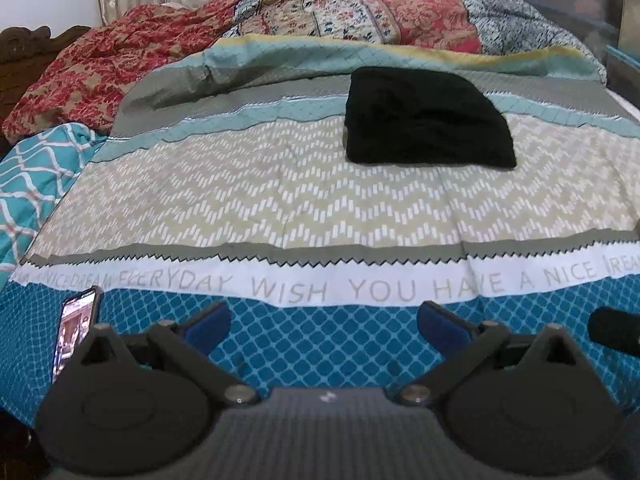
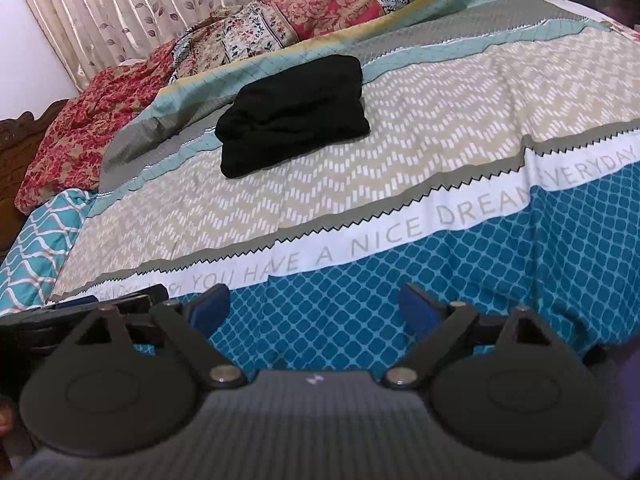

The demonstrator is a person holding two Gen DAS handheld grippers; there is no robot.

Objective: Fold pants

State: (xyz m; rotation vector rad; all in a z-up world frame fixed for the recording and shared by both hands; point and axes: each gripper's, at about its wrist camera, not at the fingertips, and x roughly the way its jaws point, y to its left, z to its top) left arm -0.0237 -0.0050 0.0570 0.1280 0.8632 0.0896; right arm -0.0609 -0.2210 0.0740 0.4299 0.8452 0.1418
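Observation:
Black pants (image 1: 428, 120) lie folded into a compact rectangle on the patterned bedspread (image 1: 248, 200), far from both grippers. In the right wrist view the same folded pants (image 2: 292, 120) sit at the upper middle, with stacked layers showing along their near edge. My left gripper (image 1: 324, 320) stands open over the blue lattice band near the bed's front edge, nothing between its blue pads (image 1: 212, 318). My right gripper (image 2: 314, 306) is also open and holds nothing. The other tool shows as a dark shape at the right edge (image 1: 612, 328) and at the left edge (image 2: 100, 308).
A phone (image 1: 76, 328) with a lit screen lies at the bed's front left. Rumpled red and patchwork quilts (image 1: 280, 16) pile along the back below a leaf-print curtain (image 2: 120, 4). A teal wavy blanket (image 1: 36, 176) hangs at the left, beside a dark wooden headboard (image 2: 20, 140).

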